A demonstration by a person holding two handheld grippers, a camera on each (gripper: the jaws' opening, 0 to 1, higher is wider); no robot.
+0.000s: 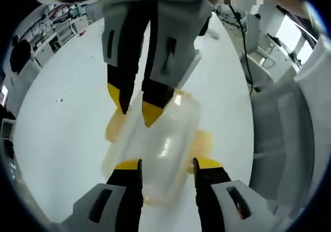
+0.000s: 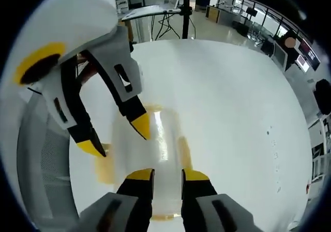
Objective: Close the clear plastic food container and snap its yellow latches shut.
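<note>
White tabletop (image 1: 67, 102) spreads under both grippers, with lab benches and desks along its far edge at 10 and 2 o'clock in the left gripper view, and windows and a tripod stand at 12 o'clock in the right gripper view.

Left gripper view: the container (image 1: 160, 149) lies on the table at centre, a clear box with its lid on top, its long axis running from 6 toward 12 o'clock. Yellow latches (image 1: 204, 144) stick out at its sides, one at 3 o'clock of the box and one at 9 o'clock. The left gripper (image 1: 166, 165) rises from 6 o'clock with jaws apart, their yellow tips over the near end of the container, one toward each side of the lid. Whether they touch it I cannot tell. The right gripper (image 1: 137, 110) comes down from 12 o'clock, jaws apart, tips over the far end of the lid.

Right gripper view: the container (image 2: 155, 154) sits at centre-low, a latch (image 2: 185, 151) on its 3 o'clock side and another at 9 o'clock. The right gripper (image 2: 168, 175) rises from 6 o'clock, jaws a little apart, tips over the near part of the lid. The left gripper (image 2: 119, 139) enters from 10 o'clock with jaws apart, one tip over the lid, the other beside the 9 o'clock latch.
</note>
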